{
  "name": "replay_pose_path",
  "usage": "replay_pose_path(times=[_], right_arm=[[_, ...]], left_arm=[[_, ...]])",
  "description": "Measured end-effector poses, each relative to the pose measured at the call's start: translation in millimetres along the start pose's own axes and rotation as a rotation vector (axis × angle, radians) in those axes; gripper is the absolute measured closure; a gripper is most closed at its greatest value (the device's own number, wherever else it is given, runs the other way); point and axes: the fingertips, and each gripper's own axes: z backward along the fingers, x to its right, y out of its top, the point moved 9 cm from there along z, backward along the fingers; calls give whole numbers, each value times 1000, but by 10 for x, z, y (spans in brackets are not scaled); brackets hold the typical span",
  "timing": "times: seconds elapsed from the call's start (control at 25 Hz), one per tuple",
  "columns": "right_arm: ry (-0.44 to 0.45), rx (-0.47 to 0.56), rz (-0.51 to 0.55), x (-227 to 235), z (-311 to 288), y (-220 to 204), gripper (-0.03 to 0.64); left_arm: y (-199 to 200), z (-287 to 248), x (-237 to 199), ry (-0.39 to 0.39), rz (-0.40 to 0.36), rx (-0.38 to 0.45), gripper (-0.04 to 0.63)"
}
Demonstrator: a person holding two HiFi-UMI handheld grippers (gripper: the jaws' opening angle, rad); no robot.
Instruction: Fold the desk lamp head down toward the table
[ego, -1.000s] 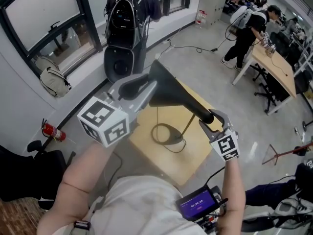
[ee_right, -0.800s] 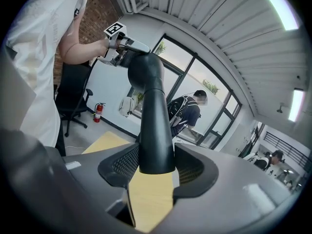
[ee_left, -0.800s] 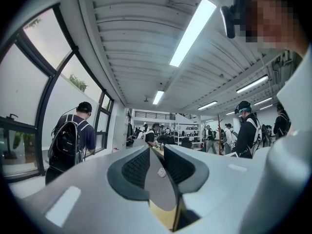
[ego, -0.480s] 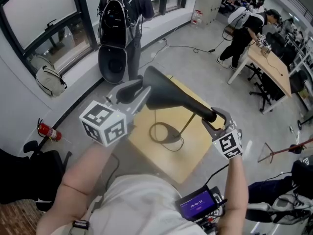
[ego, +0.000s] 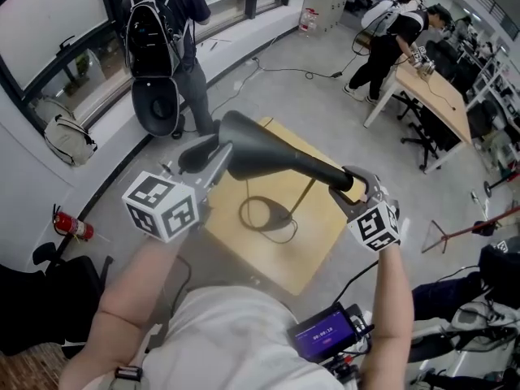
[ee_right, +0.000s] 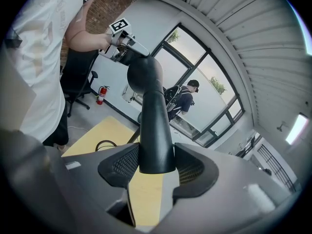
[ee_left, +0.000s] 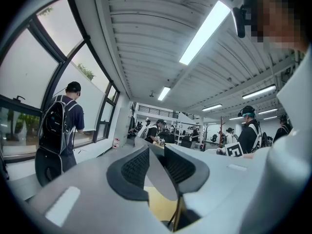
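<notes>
While left gripper (ego: 218, 154) and right gripper (ego: 346, 187) fingers clamp the lamp head (ego: 276, 158), open floor (ego: 325, 104) rings the table (ego: 315, 244).

Matt plastic over pale wood

The lamp head (ego: 268, 154) is dark grey, smooth and matt, with only a dull sheen along its cone. Its thin stem (ego: 303, 197) looks like brass-toned metal. The left hand-held gripper (ee_left: 158, 165) and the right hand-held gripper (ee_right: 157, 160) have light grey matt plastic shells and darker pads (ee_left: 134, 165) with a fine ribbed, rubbery-looking texture. The marker cube (ego: 161, 205) bears flat black-and-white print. The table (ego: 325, 238) top is pale, smooth wood; the floor (ego: 268, 63) is smooth grey, faintly glossy.
</notes>
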Motion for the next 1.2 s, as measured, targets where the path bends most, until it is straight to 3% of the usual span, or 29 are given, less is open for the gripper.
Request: replay_pose_path(times=[0.72,1.2], right_arm=[[36,-147,133,131,32,191,382],[44,-228,252,228,90,277,380]], left_arm=[[-304,9,-263,-26,90,-49,488],[-677,-32,-382,-47,197,-92,483]])
